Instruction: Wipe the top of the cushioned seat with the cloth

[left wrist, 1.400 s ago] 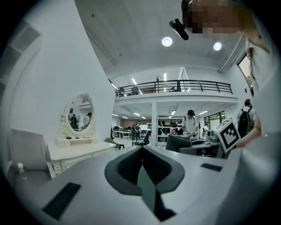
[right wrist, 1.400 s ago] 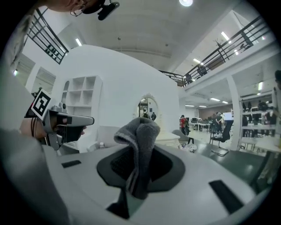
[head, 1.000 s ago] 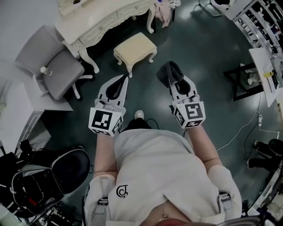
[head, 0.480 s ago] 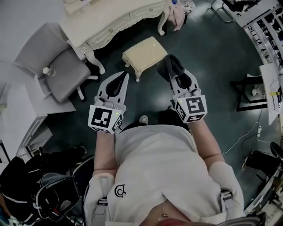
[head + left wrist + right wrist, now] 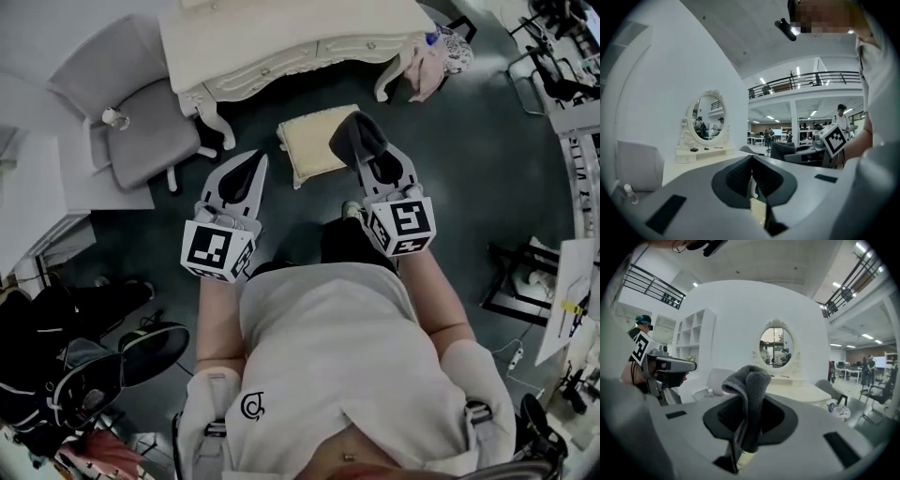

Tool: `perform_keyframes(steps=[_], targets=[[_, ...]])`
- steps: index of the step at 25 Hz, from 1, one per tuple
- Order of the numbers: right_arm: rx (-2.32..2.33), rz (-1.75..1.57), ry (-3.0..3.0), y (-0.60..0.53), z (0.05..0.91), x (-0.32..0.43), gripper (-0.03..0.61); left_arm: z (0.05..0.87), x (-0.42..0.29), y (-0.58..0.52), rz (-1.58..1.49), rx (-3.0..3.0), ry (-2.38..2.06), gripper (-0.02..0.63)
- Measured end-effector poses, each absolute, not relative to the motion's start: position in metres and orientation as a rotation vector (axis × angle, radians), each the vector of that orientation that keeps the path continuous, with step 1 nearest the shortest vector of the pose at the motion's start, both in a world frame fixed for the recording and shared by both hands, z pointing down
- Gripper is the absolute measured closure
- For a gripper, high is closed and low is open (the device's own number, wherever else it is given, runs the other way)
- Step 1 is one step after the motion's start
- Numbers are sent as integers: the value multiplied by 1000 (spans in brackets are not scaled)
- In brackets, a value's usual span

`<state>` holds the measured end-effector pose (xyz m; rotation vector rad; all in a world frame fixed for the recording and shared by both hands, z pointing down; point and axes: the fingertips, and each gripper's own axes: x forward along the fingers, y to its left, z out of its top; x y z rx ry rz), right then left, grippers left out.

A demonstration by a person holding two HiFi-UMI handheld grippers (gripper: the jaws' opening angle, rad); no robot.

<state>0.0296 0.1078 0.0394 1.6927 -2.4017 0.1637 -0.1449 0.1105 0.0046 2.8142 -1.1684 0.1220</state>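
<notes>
The cushioned seat (image 5: 314,142) is a small cream stool with curved white legs, standing on the dark floor in front of the dressing table. My right gripper (image 5: 364,155) is shut on a dark grey cloth (image 5: 357,137), whose bunched end hangs over the seat's right edge in the head view. In the right gripper view the cloth (image 5: 749,394) stands folded between the jaws of the right gripper (image 5: 743,430). My left gripper (image 5: 258,161) is held left of the seat, shut with nothing in it; its jaws meet in the left gripper view (image 5: 752,180).
A white ornate dressing table (image 5: 281,37) with an oval mirror (image 5: 775,348) stands behind the seat. A grey chair (image 5: 141,141) carrying a small bottle (image 5: 112,117) is at the left. A pink item (image 5: 427,70) hangs by the table's right leg. Dark bags (image 5: 84,375) lie at lower left.
The person has stepped toward the dressing table. The seat now lies close under both grippers, and the cloth in the right gripper reaches its right edge. Both grippers stay shut.
</notes>
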Motion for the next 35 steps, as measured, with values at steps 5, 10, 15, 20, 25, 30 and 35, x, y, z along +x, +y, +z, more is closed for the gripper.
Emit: perform_keyframes(steps=[5, 10, 15, 20, 25, 30, 35], targets=[[1481, 169, -2475, 42, 52, 62, 505, 16, -96, 67, 138, 2711, -1315, 601], [1241, 176, -2561, -12, 75, 85, 505, 31, -68, 29, 55, 2574, -1472, 601], [1088, 216, -2571, -46, 111, 98, 506, 53, -54, 4, 56, 2535, -1572, 601], [974, 340, -2533, -68, 168, 84, 506, 94, -62, -12, 90, 2488, -1556, 601], [868, 362, -2489, -91, 230, 54, 506, 152, -80, -35, 113, 2456, -1503, 601], [862, 465, -2422, -109, 310, 28, 506, 219, -91, -49, 144, 2429, -1440, 601], [810, 594, -2357, -111, 400, 5, 506, 294, -98, -56, 159, 2354, -1432, 601]])
